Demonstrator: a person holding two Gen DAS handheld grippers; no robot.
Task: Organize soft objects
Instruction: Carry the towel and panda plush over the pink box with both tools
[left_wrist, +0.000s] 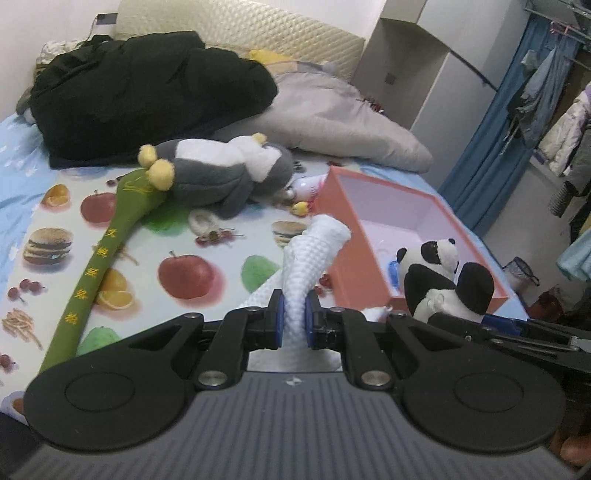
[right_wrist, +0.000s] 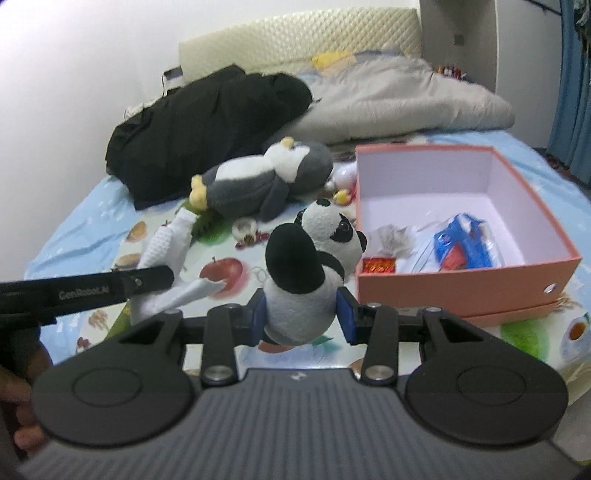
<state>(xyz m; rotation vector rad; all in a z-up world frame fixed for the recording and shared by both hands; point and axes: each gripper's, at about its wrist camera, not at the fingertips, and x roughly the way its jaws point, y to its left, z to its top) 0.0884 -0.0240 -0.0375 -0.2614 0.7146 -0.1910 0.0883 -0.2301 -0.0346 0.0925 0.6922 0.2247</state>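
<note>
My left gripper (left_wrist: 294, 317) is shut on a white waffle-knit cloth (left_wrist: 314, 251), held above the bed; the cloth also shows in the right wrist view (right_wrist: 166, 251). My right gripper (right_wrist: 301, 314) is shut on a panda plush (right_wrist: 310, 266), held just left of the pink box (right_wrist: 461, 280); the panda also shows in the left wrist view (left_wrist: 439, 280). The open pink box (left_wrist: 354, 236) holds a blue packet (right_wrist: 461, 243) and small items. A grey penguin plush (left_wrist: 221, 170) and a green stuffed stick (left_wrist: 107, 243) lie on the fruit-print sheet.
A black coat (left_wrist: 140, 92) and a grey duvet (left_wrist: 340, 118) lie at the head of the bed. A small pink-white toy (left_wrist: 308, 184) lies behind the box. Clothes hang at the right (left_wrist: 546, 85). The bed's right edge runs beside the box.
</note>
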